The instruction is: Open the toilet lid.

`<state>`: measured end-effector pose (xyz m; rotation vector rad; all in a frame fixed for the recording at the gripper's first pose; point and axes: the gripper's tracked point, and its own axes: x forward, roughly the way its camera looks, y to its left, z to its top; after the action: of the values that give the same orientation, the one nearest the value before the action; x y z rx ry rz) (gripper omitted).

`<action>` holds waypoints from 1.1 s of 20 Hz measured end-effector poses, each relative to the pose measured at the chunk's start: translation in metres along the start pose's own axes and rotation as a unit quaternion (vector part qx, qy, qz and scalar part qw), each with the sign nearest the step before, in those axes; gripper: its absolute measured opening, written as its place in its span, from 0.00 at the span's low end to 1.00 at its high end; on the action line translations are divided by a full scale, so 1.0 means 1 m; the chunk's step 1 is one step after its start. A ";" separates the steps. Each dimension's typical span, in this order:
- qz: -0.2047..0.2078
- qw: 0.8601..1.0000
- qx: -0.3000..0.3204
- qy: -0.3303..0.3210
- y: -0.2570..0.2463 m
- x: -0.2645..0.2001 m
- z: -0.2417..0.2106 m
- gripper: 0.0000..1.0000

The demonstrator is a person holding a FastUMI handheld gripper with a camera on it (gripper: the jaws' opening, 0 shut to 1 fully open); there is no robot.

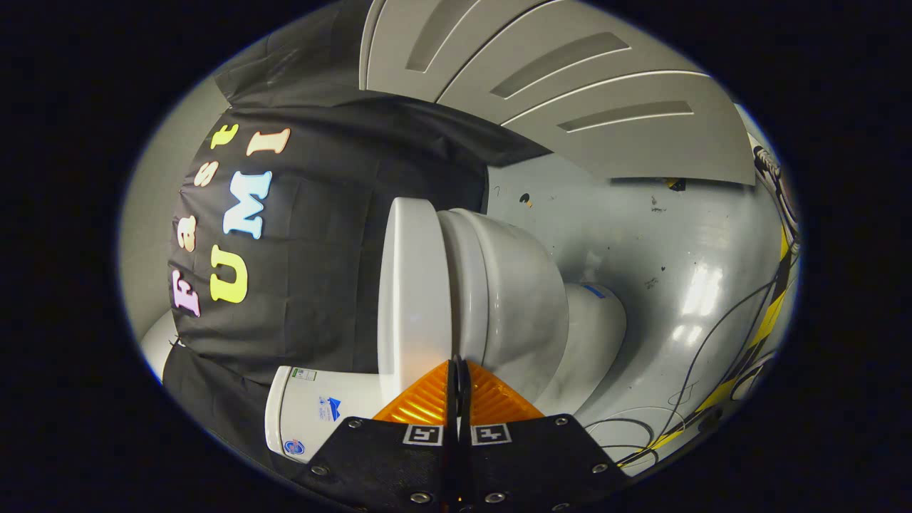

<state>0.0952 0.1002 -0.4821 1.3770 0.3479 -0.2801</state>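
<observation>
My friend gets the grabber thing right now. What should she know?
Gripper: jaws closed together, holding nothing, tips just short of the toilet.
Toilet lid: down on the bowl, its edge right ahead of the tips. The view is rolled sideways, so the tank sits beside the jaws.
Done: gripper brought up to the lid's edge.
Left: get the tips under the lid's edge and swing it up, probably toward the tank.

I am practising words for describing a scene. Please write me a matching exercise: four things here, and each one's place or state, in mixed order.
Things:
1 toilet lid
2 gripper
3 cables
4 tank

Places or states:
A on the grey floor
B fingers together, holding nothing
C closed over the bowl
D bears small stickers

Pairs: 1-C, 2-B, 3-A, 4-D
</observation>
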 end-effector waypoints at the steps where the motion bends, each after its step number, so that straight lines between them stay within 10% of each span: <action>1: -0.004 1.000 -0.009 0.000 0.000 0.000 0.000 0.00; 22: -0.041 0.980 -0.193 -0.030 0.036 -0.013 0.004 0.00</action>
<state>0.0975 0.1020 -0.4439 0.9708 0.3873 -0.3043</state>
